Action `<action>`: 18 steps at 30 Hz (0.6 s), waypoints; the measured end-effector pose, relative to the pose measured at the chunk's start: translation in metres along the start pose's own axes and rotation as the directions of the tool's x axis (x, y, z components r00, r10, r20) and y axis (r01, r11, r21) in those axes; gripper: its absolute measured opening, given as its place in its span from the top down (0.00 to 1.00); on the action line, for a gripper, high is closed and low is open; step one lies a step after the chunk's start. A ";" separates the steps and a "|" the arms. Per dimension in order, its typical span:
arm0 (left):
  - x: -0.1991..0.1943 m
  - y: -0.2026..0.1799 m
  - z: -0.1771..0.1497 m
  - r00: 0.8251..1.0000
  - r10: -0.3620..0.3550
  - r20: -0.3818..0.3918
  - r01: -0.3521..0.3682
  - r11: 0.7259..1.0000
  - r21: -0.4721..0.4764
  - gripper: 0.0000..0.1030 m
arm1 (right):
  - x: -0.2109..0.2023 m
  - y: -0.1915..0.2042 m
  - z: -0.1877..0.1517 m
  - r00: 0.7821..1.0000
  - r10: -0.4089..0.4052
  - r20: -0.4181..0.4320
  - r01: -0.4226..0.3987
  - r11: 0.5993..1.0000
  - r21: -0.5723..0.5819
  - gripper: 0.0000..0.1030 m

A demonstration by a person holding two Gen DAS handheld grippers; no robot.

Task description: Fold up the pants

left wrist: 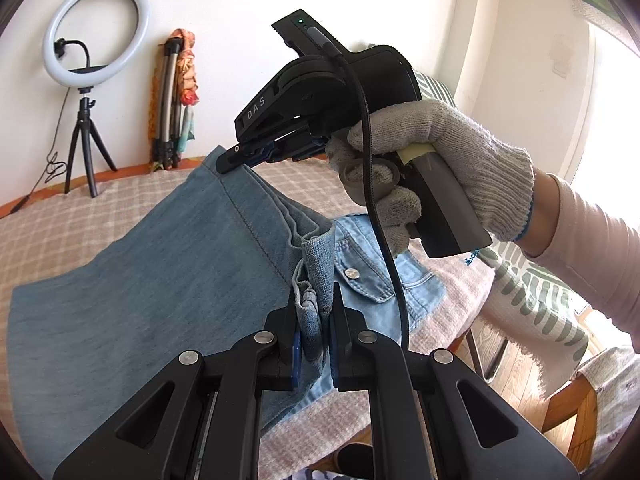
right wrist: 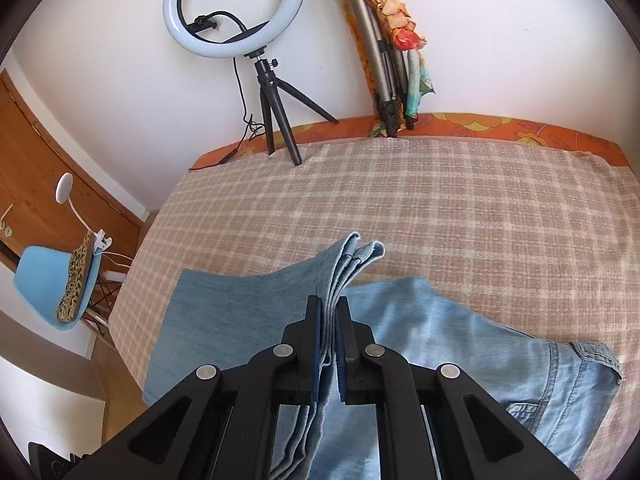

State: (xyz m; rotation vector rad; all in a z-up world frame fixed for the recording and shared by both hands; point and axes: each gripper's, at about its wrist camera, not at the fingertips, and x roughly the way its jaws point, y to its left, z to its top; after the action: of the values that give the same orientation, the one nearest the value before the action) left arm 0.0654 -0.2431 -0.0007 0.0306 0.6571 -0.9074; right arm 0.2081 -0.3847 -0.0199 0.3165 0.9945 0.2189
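Light blue denim pants (left wrist: 160, 280) lie on the checked bedspread (left wrist: 100, 208), with the legs lifted and folded back over the waist part (left wrist: 372, 272). My left gripper (left wrist: 314, 312) is shut on a bunched hem of the pants. My right gripper (left wrist: 228, 160), held by a gloved hand (left wrist: 440, 152), is shut on the other hem corner, up and farther away. In the right wrist view my right gripper (right wrist: 330, 312) pinches several layers of hem (right wrist: 352, 256), above the pants (right wrist: 240, 312) and the paler waist part (right wrist: 480, 360).
A ring light on a tripod (right wrist: 240, 12) and a folded tripod with a scarf (right wrist: 388, 52) stand at the bed's far edge by the wall. A blue chair (right wrist: 52, 284) stands at the left. A wooden chair (left wrist: 560, 400) with patterned cloth is at the right.
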 end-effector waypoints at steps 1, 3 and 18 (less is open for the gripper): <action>0.004 -0.005 0.001 1.000 -0.008 -0.003 0.008 1.000 0.004 0.92 | -0.004 -0.007 -0.002 1.000 -0.008 0.001 0.008 1.000 0.007 0.96; 0.012 -0.015 0.002 1.000 -0.025 -0.009 0.025 1.000 0.015 0.92 | -0.012 -0.022 -0.005 1.000 -0.021 0.006 0.020 0.999 0.025 0.96; 0.080 -0.089 0.007 0.990 -0.120 -0.068 0.128 0.984 0.122 0.92 | -0.048 -0.125 -0.041 0.989 -0.145 0.016 0.141 0.979 0.147 0.96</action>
State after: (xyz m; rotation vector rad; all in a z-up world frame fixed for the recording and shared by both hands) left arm 0.0379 -0.3592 -0.0168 0.1320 0.6624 -1.0710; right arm 0.1526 -0.5104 -0.0475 0.3782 1.0049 0.0109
